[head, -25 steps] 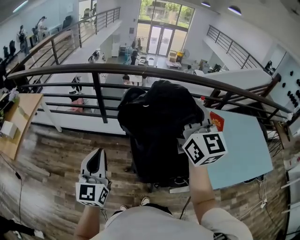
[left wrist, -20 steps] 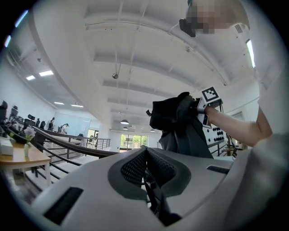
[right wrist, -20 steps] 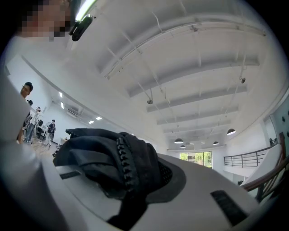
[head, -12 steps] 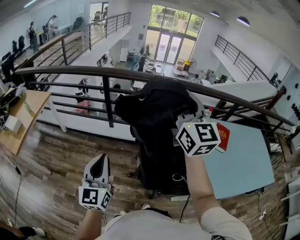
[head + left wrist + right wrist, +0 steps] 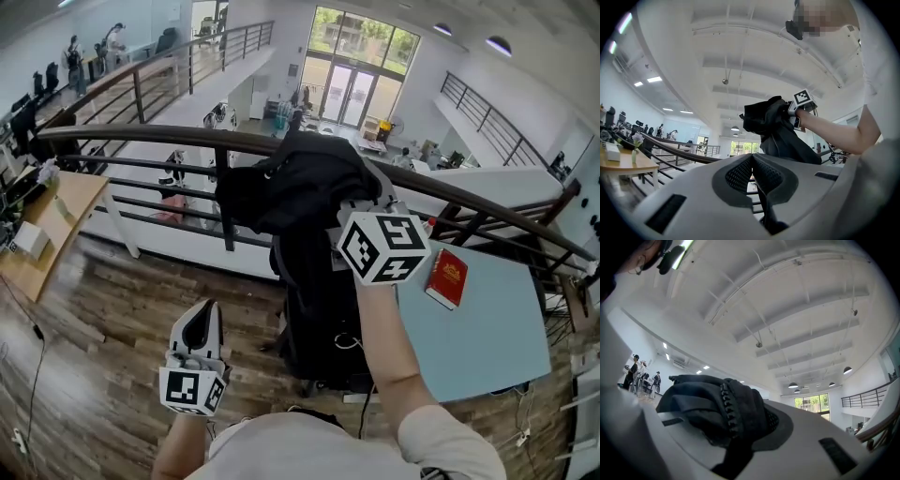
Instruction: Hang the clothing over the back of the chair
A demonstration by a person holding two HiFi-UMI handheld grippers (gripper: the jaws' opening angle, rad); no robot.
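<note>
The right gripper (image 5: 757, 420) clenches the bunched black jacket (image 5: 300, 187), which hangs below its fingers, possibly over a chair. The left gripper (image 5: 752, 161) is closed and empty. Beside them a blue table (image 5: 478, 337) bears a red book (image 5: 446, 278), and a railing (image 5: 141, 138) runs beyond.

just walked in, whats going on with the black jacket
A person is working with a gripper in each hand. The right gripper is clamped on a bunched black jacket, holding it up in front of the railing with the rest hanging down. The left gripper is shut and empty, low on the person's left. The jacket is not yet draped over a chair back; what looks like the chair stands mostly hidden behind it.
</note>
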